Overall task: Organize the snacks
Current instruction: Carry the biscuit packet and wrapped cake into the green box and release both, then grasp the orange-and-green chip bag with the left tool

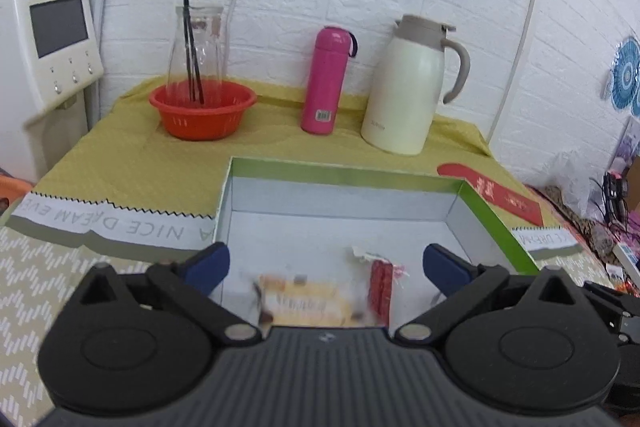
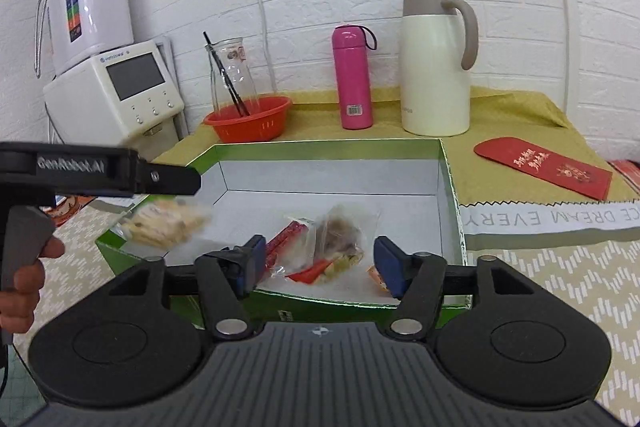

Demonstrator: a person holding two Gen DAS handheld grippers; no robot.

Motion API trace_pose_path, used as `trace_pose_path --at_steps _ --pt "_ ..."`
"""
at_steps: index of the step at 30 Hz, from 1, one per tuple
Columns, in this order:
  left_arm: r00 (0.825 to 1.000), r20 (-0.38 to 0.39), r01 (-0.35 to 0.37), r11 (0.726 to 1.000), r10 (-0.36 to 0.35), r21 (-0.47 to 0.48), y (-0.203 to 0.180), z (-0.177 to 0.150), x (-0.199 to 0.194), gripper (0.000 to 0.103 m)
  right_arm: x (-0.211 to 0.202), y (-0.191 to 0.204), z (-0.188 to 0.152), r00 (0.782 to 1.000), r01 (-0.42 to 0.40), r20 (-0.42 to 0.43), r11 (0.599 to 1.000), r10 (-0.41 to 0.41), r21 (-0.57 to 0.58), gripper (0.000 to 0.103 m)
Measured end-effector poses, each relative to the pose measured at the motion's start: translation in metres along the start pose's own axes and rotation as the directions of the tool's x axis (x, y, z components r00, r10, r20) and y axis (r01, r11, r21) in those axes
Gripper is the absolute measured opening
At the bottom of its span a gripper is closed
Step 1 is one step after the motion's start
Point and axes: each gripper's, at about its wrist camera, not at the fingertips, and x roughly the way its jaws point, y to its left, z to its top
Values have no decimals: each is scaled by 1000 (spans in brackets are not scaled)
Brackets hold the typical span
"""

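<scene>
- Left gripper: jaws spread wide, blue pads well apart, nothing clamped. A yellow-and-white snack packet shows blurred in the gap below the pads, touched by neither; whether it rests on the box floor or hangs in the air I cannot tell.
- The right wrist view shows the same packet as a blur at the box's near-left corner, just under the left gripper's black finger.
- A hand on the left gripper's grey handle shows at the left edge of the right wrist view.
- Right gripper: jaws wide open, holding nothing. Pads sit over the near wall of the box, either side of the packets inside, touching none.
- Green-rimmed cardboard box, white inside, open-topped, on the yellow-green tablecloth.
- In the box, toward its near side: a clear bag of brownish snacks, a red stick-shaped packet just left of it, a small orange packet by the right pad.
- Behind the box along the white brick wall: red plastic basket with a glass carafe standing in it, pink thermos bottle, cream thermal jug.
- Red envelope flat on the cloth, right of the box.
- White water dispenser with a screen, far left.
</scene>
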Motion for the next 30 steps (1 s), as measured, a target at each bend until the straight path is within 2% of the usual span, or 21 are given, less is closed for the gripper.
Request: trace_pose_path --at_steps 4,9,15,23,30 --pt "1000 -11 -20 1000 20 2 0 2 -3 103 -7 7 -5 999 35 44 997 -33 -64 103" --pt "1000 -2 -26 1000 26 -10 3 2 -12 103 -13 9 -2 999 35 41 997 -32 -64 103" --pt "1000 12 -26 1000 26 4 -1 4 -32 103 -32 16 5 997 36 76 998 -32 -56 103" --pt "1000 19 -1 999 1 33 -11 -4 -77 103 -71 31 5 994 49 103 996 -41 -80 103" --pt "1000 21 4 997 -5 81 -17 -30 -133 103 -116 36 -9 994 66 93 996 -60 -64 103"
